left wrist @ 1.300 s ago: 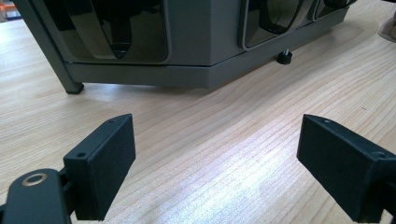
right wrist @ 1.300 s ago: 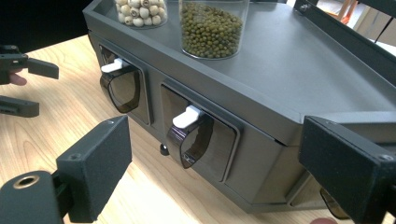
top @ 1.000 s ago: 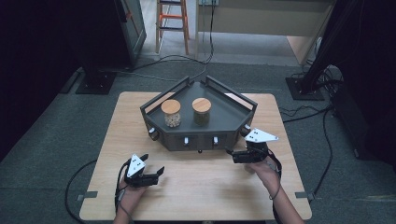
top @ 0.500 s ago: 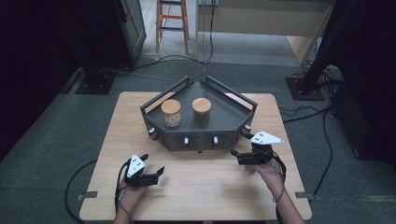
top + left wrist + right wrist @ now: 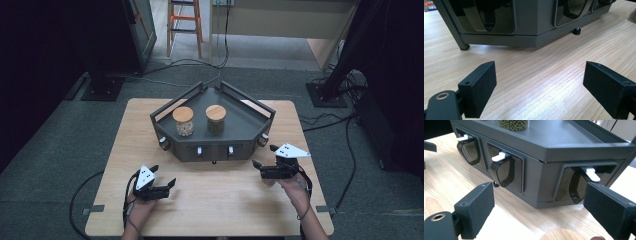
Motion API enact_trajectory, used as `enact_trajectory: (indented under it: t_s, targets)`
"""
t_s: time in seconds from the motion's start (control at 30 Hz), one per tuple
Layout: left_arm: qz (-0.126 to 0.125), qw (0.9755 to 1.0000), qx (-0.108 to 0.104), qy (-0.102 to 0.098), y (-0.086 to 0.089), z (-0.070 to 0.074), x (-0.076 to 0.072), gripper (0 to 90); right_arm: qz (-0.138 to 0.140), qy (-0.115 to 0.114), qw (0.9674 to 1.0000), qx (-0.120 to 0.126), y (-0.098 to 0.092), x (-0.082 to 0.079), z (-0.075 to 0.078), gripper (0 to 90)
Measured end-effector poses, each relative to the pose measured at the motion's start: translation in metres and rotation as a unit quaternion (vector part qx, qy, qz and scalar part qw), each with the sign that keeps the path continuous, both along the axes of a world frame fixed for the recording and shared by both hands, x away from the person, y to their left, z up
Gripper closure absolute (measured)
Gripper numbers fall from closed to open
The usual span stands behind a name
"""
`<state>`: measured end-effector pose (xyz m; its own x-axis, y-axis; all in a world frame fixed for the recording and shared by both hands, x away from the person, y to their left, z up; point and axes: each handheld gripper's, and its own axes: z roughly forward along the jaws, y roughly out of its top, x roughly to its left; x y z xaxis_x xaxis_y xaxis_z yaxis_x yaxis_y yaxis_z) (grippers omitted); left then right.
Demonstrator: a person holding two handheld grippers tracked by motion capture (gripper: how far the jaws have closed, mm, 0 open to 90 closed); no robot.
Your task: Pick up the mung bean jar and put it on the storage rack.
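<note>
Dim room, cables all over the grey carpet, and a light wooden table [image 5: 115, 165] in the middle. The dark angular dispenser stand [image 5: 245, 125] sat toward the table's 12 o'clock, two cork-lidded jars on top: one with pale beans [image 5: 183, 121], one with green ones [image 5: 216, 119]. The right gripper [image 5: 256, 164] hovered just off the stand's 4 o'clock corner, jaws apart and holding nothing, looking at the dispenser with the white lever [image 5: 592, 174] there. The left gripper [image 5: 172, 182] sat around 7 o'clock, jaws wide apart, empty too. Looked to me like nothing had been done yet: every lever untouched, jars in place, the whole job left.
</note>
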<state>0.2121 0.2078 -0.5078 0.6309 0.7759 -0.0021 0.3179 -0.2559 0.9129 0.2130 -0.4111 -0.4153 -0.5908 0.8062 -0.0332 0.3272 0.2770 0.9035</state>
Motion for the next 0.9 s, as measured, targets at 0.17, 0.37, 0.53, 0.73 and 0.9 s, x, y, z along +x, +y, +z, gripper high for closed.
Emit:
enact_trajectory:
  t_s: [0.17, 0.37, 0.53, 0.73, 0.9]
  targets:
    - [0.000, 1.0000, 0.000, 0.000, 0.000, 0.000, 0.000, 11.5, -0.007, -0.001, 1.0000, 0.004, -0.005, -0.005, -0.006, 9.6]
    - [0.000, 1.0000, -0.001, 0.000, 0.000, 0.000, 0.000, 11.5, -0.015, 0.001, 0.9998, 0.009, -0.011, -0.008, -0.012, 9.6]
    - [0.000, 1.0000, -0.001, 0.000, 0.000, 0.000, 0.000, 11.5, -0.021, 0.003, 0.9997, 0.008, -0.013, -0.010, -0.015, 9.6]
    - [0.000, 1.0000, -0.001, 0.000, 0.000, 0.000, 0.000, 11.5, -0.026, -0.001, 0.9997, -0.005, -0.014, -0.016, -0.018, 9.6]
    - [0.000, 1.0000, -0.001, 0.000, 0.000, 0.000, 0.000, 11.5, -0.031, 0.002, 0.9995, -0.003, -0.017, -0.019, -0.022, 9.6]
